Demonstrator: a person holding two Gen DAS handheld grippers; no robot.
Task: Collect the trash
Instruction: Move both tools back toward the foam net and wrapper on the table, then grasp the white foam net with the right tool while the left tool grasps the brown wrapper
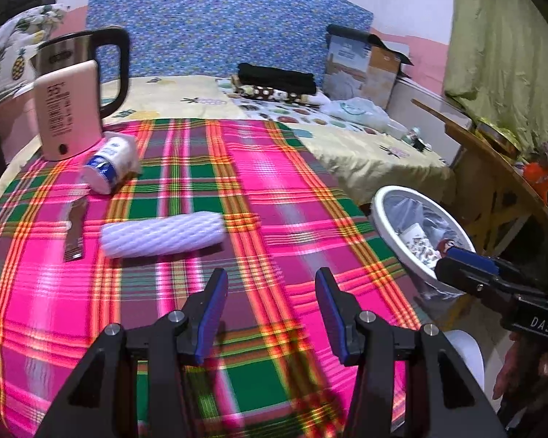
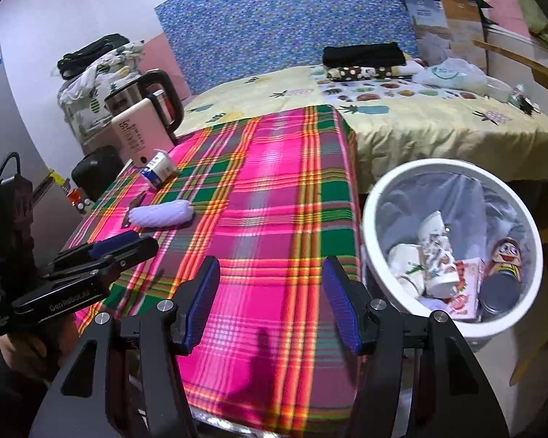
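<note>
Both tools, left tool (image 1: 270,314) and right tool (image 2: 270,303), are held open and empty above the plaid desk (image 1: 274,189), so a fresh pickup is judged due: the white foam sleeve (image 1: 162,234) at left of frame (nearest trash) must be straddled, gripped, then carried to the bin (image 2: 369,226).

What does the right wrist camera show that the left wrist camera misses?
Right wrist only: the whole white round bin interior, with crumpled paper cups and a cartoon-face can.
Left wrist only: the green curtain.
Both: the white foam net sleeve and blue-white small carton lying on the pink plaid cloth, and both open, empty grippers, left gripper and right gripper.
</note>
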